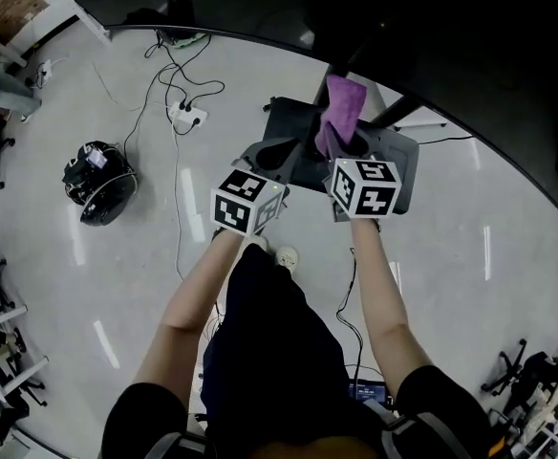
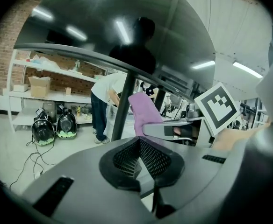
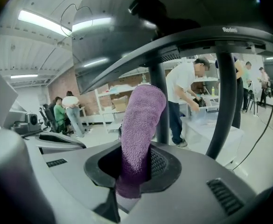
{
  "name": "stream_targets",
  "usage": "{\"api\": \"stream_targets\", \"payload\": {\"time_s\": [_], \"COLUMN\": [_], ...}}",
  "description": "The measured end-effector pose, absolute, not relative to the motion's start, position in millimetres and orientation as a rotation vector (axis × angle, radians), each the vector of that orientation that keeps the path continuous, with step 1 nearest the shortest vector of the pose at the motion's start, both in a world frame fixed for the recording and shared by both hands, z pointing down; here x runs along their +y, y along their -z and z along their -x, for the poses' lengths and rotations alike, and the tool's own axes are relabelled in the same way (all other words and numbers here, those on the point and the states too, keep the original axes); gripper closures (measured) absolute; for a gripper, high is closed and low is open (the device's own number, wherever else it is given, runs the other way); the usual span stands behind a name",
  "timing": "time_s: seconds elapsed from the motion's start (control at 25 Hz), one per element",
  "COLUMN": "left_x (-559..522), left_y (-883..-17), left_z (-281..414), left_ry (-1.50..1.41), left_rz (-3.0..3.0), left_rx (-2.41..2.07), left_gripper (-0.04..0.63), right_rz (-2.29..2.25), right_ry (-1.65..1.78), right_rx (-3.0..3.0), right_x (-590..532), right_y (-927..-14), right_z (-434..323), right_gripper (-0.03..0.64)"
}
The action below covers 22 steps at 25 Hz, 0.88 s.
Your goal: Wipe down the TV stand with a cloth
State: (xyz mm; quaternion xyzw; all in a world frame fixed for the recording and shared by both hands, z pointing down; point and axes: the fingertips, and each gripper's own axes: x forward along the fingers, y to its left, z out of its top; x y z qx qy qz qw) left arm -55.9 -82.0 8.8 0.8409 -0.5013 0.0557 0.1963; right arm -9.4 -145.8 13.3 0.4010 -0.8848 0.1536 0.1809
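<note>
Purple cloth (image 3: 141, 120) pinched in our right gripper (image 3: 132, 169), at the top centre of the head view.
The cloth is a nubby terry, and we judge it soft, light and limp, best held by a bunched fold, as it is now. It stands up from the closed jaws beside the black post of the TV stand (image 1: 405, 156). Our left gripper (image 2: 137, 158) has its jaws pressed together on nothing.
</note>
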Motion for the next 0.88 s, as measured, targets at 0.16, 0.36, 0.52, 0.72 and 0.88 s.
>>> {"api": "stream_targets", "payload": {"time_s": [0.16,0.36,0.52,0.72,0.88], "left_x": [-107,-141,-163,-190,-201], "left_y": [-26,-30,-44,-61,-73], "left_z": [78,88,93,98,101], "left_ry": [-0.165,-0.115,-0.063,0.007,0.030], "left_rz": [-2.355,-2.386,-2.387,-2.378,-2.360], "left_rx": [-1.413,-1.402,-1.375,-1.352,-1.340], "left_gripper": [0.588,0.588,0.588,0.588,0.588], "right_rz": [-1.173,-1.212,-1.209,-1.204,-1.205], "right_ry": [-0.429,-0.009,0.168,0.190,0.107], "right_rx": [-2.492,-2.345,-2.264,-2.206,-2.215], "right_x": [-167,-203,-225,-251,-266], "right_y": [-23,-18,-10,-11,-21], "right_z": [30,22,19,26,30], "right_gripper": [0.529,0.529,0.529,0.528,0.528]}}
